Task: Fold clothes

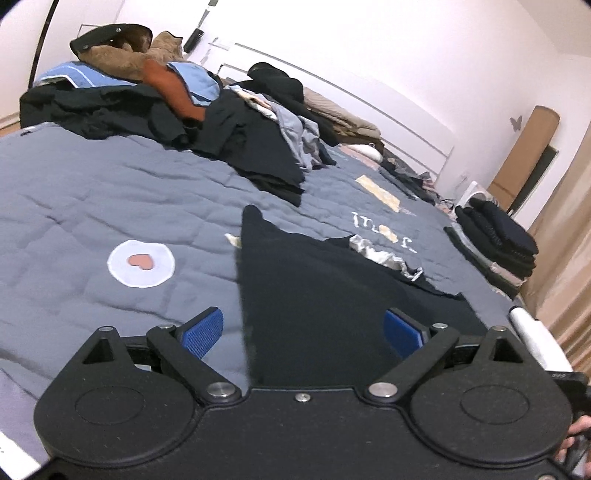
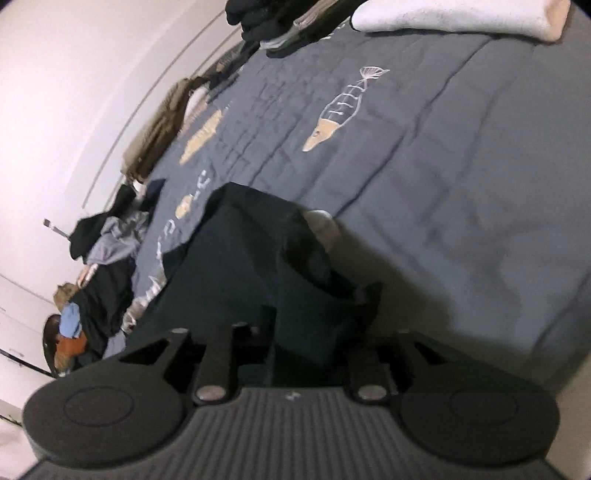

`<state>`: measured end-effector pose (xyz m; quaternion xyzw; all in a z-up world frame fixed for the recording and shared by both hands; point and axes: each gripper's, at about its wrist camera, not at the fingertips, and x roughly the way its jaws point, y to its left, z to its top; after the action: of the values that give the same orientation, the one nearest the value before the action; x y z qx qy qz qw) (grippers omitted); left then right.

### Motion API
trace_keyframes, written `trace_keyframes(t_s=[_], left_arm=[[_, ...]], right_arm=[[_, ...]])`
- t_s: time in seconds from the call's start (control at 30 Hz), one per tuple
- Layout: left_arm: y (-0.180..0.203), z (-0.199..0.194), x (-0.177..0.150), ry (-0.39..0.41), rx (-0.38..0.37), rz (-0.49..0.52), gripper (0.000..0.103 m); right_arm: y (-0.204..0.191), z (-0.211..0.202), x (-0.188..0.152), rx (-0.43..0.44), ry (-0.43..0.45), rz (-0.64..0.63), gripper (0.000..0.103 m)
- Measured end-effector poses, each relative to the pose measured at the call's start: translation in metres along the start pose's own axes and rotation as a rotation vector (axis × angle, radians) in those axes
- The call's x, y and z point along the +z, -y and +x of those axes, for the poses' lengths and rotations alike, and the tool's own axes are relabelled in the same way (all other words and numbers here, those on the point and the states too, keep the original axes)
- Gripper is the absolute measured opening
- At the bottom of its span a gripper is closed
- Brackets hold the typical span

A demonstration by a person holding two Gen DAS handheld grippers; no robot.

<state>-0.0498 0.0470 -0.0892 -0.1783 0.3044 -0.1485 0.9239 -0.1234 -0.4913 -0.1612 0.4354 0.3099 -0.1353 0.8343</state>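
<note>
Setting: bedroom w/ pale walls is being viewed from both wrist cams; grey quilted bedspread (image 1: 92, 192) is covering the bed, w/ a heart patch (image 1: 140, 262) and a fish-skeleton motif (image 2: 343, 107) stitched on.
Task item: black garment (image 1: 314, 295) is lying spread on the bedspread approx. mid-bed, a pointed corner sticking toward the far side; a silvery print (image 1: 384, 254) is showing at its far edge.
Left gripper (image 1: 303, 332): is being held low over the near part of the garment, jaws wide apart, blue pads (image 1: 203, 332) clear of each other; nothing is being gripped between them.
Right gripper (image 2: 306, 332): is being held at the garment's near edge in the right wrist view; dark cloth (image 2: 258, 266) is bunching up betw. the fingers, but the tips are being hidden by fabric and blur, so the jaw state cannot be told.
Unfolded pile: mixed clothes (image 1: 155, 96) (black, blue, orange, tan) are being heaped at the far side of the bed.
Folded stack: dark folded items (image 1: 498, 236) are sitting at the bed's right edge, well apart from the pile.
Other: white folded cloth (image 2: 461, 14) is lying at the top of the right wrist view.
</note>
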Motion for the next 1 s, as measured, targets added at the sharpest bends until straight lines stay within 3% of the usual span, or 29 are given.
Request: trace_keyframes(t_s=[0.17,0.27,0.33,0.5,0.57,0.63,0.7,1.0], left_arm=[[-0.005,-0.010,-0.004,-0.004,0.011,0.006,0.094],[-0.005,-0.018,-0.005,0.012,-0.009,0.022,0.094],[-0.004,-0.023,-0.006,0.022,-0.024,0.033,0.090],[0.000,-0.021,-0.007,0.011,-0.056,0.063,0.071],[-0.001,-0.015,-0.009,-0.025,-0.068,0.067,0.056],[-0.002,-0.009,-0.010,-0.061,-0.071,0.077,0.032],[-0.004,-0.004,-0.012,-0.083,-0.061,0.085,0.020],[-0.037,0.026,0.002,-0.127,-0.063,-0.053,0.022]], right_arm=[[0.001,-0.043,0.002,-0.120,0.102,-0.128,0.041],[-0.002,-0.063,0.008,-0.119,0.178,-0.187,0.042],[-0.010,-0.070,0.007,-0.075,0.189,-0.222,0.042],[-0.043,-0.066,-0.020,0.100,0.137,-0.335,0.047],[-0.056,-0.058,-0.033,0.162,0.096,-0.366,0.048],[-0.071,-0.050,-0.045,0.211,0.051,-0.411,0.049],[-0.086,-0.043,-0.060,0.239,0.020,-0.466,0.049],[-0.135,-0.020,-0.107,0.300,-0.083,-0.603,0.051]])
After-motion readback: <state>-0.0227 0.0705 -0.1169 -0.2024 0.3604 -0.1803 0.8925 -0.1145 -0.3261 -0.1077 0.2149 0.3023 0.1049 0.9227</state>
